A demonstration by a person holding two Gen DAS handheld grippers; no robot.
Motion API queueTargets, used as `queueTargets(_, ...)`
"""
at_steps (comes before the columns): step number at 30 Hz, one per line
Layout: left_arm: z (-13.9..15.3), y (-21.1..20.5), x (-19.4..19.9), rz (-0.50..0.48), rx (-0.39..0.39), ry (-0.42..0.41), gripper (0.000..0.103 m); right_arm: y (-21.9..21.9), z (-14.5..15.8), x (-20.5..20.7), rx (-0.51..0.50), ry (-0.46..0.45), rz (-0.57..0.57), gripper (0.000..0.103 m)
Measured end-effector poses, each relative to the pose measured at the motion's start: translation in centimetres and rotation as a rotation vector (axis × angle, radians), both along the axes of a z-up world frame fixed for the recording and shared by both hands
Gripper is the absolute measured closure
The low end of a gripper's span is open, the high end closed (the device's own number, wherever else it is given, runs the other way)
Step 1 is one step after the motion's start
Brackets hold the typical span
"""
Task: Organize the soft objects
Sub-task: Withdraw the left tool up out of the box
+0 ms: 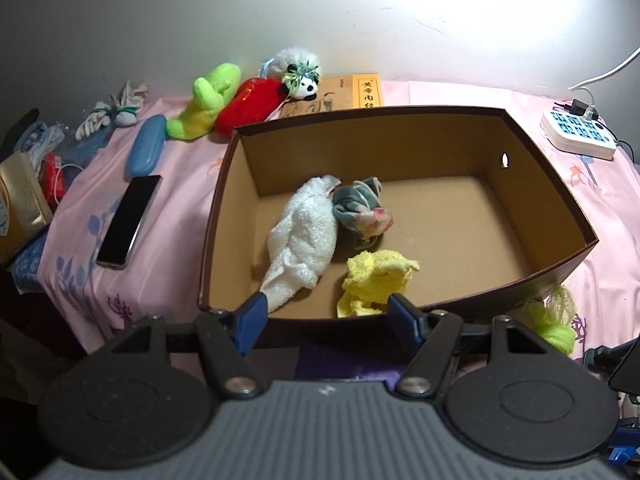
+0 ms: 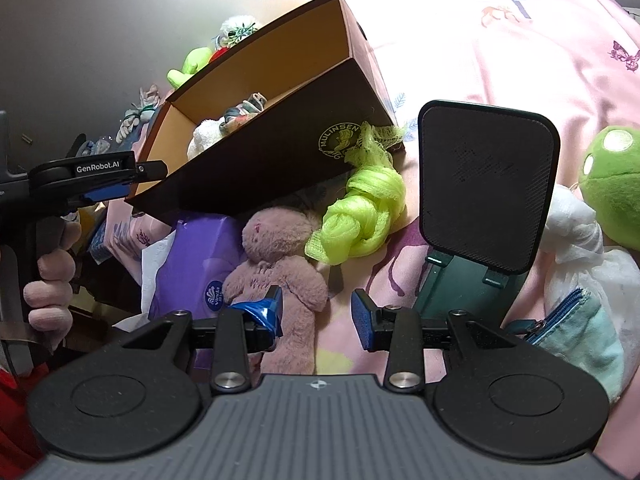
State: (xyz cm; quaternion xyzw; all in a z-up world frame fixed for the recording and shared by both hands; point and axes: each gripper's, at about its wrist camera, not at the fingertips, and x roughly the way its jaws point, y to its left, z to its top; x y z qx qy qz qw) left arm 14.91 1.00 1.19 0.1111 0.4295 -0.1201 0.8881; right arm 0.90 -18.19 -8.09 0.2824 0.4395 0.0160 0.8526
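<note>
Right gripper (image 2: pixel 316 316) hangs over the pink bunny (image 2: pixel 276 280), which lies on the pink sheet (image 2: pixel 480 80) just in front of the box (image 2: pixel 256 168). Bunny's long axis runs roughly along the gripper's pointing line: head toward the box, legs toward the camera. The left finger sits on or over the bunny's body and the right finger over bare sheet, so the plush is off-centre to the left of the gap. Jaws stand apart and do not look pressed on the bunny; I read the gripper as released, not grasping.

Left gripper (image 1: pixel 324 312) is over the box's near rim (image 1: pixel 304 320), jaws spread, nothing between them. Below it in the box lie the white towel (image 1: pixel 304 240), the dark cloth (image 1: pixel 360 212) and the yellow cloth (image 1: pixel 376 276).

Judgement: right hand is much nearer the bunny, and the left is busy at the box. The coming grab likely needs a small shift left to centre the body, then a close across its width. The green net (image 2: pixel 360 208) lies just right of the bunny's head, close enough to snag.
</note>
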Motion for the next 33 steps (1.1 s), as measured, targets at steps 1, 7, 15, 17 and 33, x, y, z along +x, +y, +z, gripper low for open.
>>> queueTargets(1,0.2,0.1,-0.4,0.005,-0.001,-0.004,0.033,0.1,0.1,-0.2,0.0,-0.004,0.008,0.082)
queueTargets(7,1.7,0.7,-3.3,0.04,0.012,-0.049,0.033,0.6,0.6,-1.0,0.0,-0.025,0.049,0.082)
queueTargets(15,2.2,1.0,-6.8,0.075,0.021,-0.064,0.033,0.8,1.0,-2.4,-0.002,-0.042,0.092,0.082)
queueTargets(17,2.0,1.1,-7.5,0.083,0.019,-0.051,0.033,0.9,1.1,-2.8,-0.004,-0.047,0.104,0.082)
queueTargets(33,-1.4,-0.1,-13.7,0.138,0.007,0.053,0.031,-0.9,0.5,-6.0,0.0,-0.026,0.148,0.082)
